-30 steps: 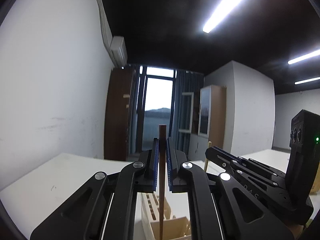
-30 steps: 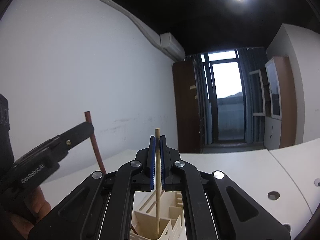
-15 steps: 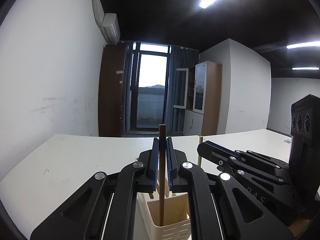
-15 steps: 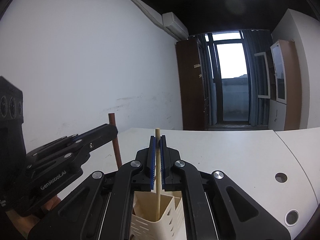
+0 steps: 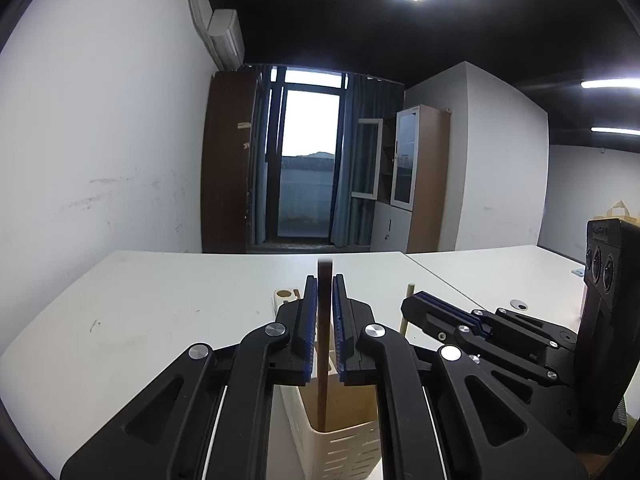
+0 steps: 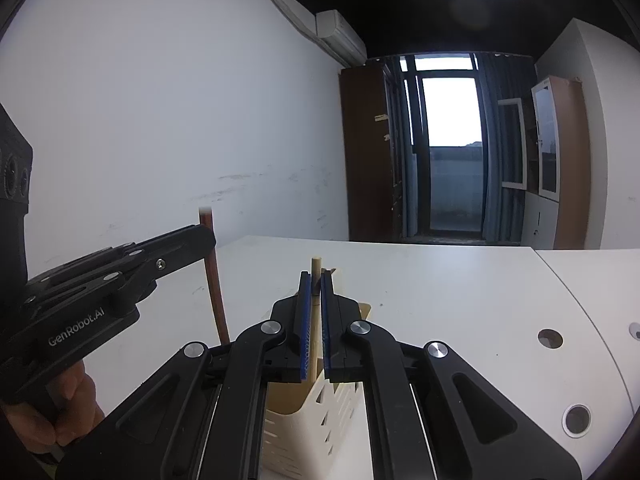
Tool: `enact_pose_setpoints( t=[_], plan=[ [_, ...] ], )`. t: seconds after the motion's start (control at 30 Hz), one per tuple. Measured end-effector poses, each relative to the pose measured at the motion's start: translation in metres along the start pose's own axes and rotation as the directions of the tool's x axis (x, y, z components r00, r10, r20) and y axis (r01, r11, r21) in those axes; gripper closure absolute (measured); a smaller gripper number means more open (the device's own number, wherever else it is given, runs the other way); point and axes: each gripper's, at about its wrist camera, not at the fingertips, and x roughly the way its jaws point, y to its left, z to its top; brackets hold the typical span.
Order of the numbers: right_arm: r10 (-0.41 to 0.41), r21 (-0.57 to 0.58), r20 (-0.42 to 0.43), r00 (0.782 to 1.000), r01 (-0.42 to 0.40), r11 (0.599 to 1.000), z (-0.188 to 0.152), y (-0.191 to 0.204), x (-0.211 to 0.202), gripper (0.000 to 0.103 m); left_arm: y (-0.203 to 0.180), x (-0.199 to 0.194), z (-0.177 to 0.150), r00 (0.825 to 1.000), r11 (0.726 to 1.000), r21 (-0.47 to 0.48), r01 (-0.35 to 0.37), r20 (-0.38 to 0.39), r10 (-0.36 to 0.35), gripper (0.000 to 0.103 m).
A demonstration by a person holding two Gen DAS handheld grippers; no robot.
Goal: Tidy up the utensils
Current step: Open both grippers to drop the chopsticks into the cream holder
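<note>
While the left wrist view looks along its own black fingers, the left gripper stands narrow, its blue pads pressed on a dark brown stick that runs upright between them. The stick's top pokes just above the fingertips, and its lower end reaches down into a cream slotted holder that sits on the white surface directly below the gripper. To the right in this view, the right gripper shows from the side, with a pale wooden stick rising at its tip and dropping toward the holder's far side.

In the right wrist view, the right gripper is likewise narrow, clamped on the pale wooden stick, which stands upright between the blue pads with its round top just above them. Its lower part descends into the cream slotted holder under the fingers. On the left of this view, the left gripper grips the dark brown stick, which leans slightly and goes down beside the holder's near left edge. A hand grips that tool's handle at the lower left. The white surface stretches away toward a window.
</note>
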Motion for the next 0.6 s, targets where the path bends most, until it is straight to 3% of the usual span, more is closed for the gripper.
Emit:
enact_pose_setpoints(
  t=[0.1,0.13,0.17,0.6],
  plan=[
    [-0.002,0.015,-0.008,1.0,0.003,1.0,0.001,-0.004,-0.002,0.089,0.002,-0.006,0.002,1.0,1.0,0.02,-0.012,0.011,0.012,0.092],
    [-0.004,0.022,-0.007,1.0,0.004,1.0,0.001,-0.006,-0.003,0.079,0.003,-0.01,0.002,1.0,1.0,0.019,-0.018,0.022,0.018,0.089],
    [-0.003,0.029,-0.005,1.0,0.003,1.0,0.002,-0.007,-0.004,0.077,0.005,-0.013,0.003,1.0,1.0,0.014,-0.016,0.027,0.016,0.087],
    [-0.045,0.037,-0.036,0.998,0.047,0.998,0.002,-0.009,-0.015,0.072,0.013,-0.041,0.003,0.998,0.999,-0.008,-0.052,-0.036,0.052,0.07]
  ],
)
